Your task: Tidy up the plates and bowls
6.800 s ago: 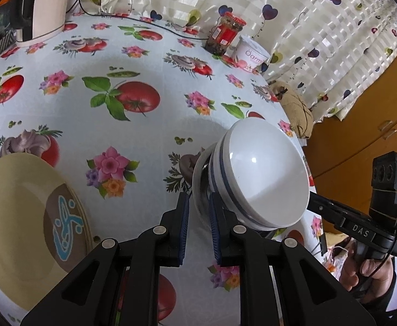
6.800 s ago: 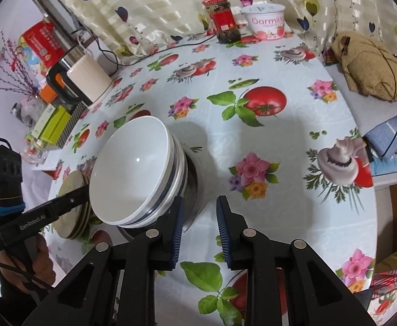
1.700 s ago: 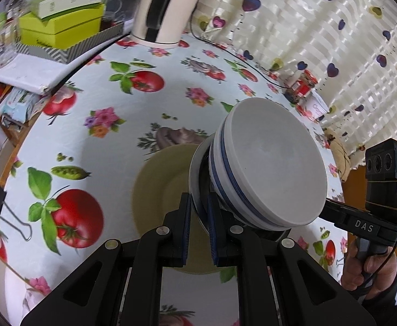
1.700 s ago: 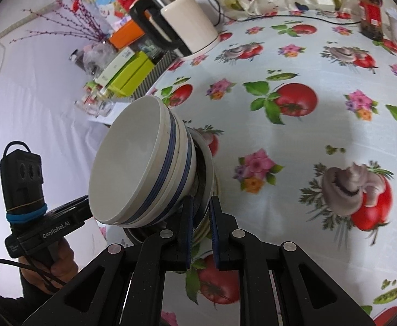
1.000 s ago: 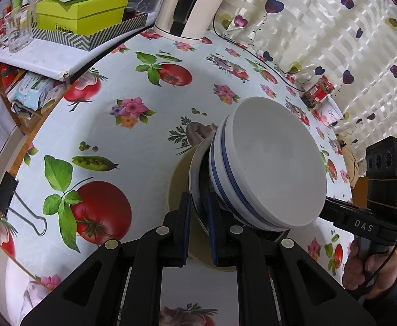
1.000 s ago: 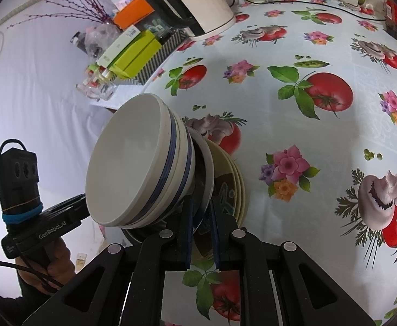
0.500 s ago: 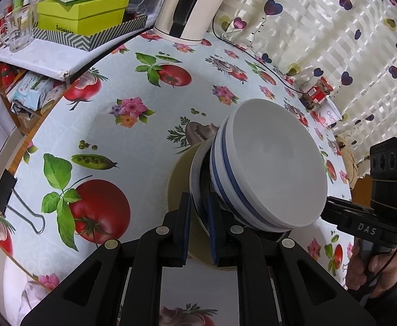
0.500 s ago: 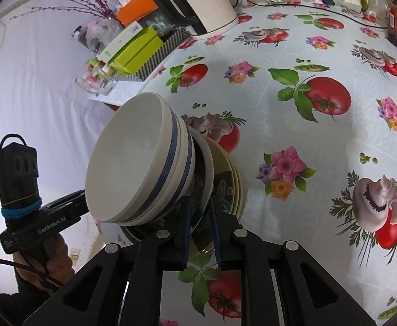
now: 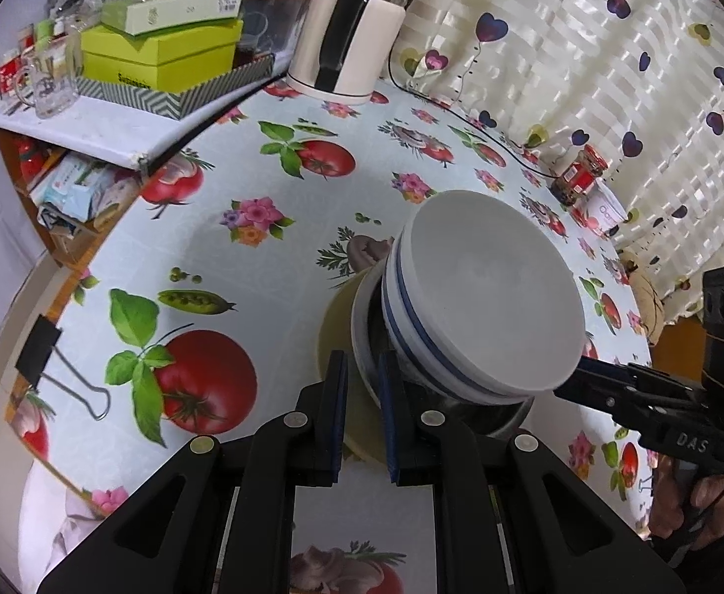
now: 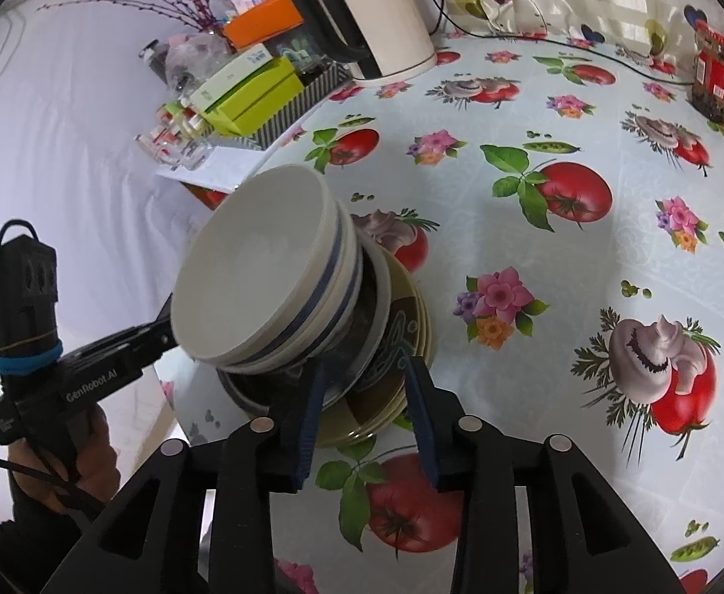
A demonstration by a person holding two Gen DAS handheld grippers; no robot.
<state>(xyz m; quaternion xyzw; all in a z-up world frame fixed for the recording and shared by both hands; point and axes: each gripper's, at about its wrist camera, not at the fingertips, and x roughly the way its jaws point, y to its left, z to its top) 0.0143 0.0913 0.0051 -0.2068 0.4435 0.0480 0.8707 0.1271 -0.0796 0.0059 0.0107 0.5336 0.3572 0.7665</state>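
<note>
Already the bowls [image 10: 263, 272] sat on the plates [image 10: 401, 346] ahead of both jaws, right gripper [image 10: 364, 416] spread open, left gripper [image 9: 362, 396] barely parted around the rim.

Table [image 9: 273, 257] covered in tomato/flower/mushroom-print oilcloth. Directly ahead of the jaws, stack of yellowish plates [image 10: 411, 346] sits on it. Far ahead-left of the left jaws: white electric kettle [image 9: 347, 49] with black cord, and a zigzag-pattern tray [image 9: 183, 89] on a white board overlapping the table edge. Ahead-right of the left jaws: red-lidded jar [image 9: 580, 175] and white tub [image 9: 604, 210] just beside each other. Binder clip [image 9: 45, 351] on the edge, left of the left jaws.
</note>
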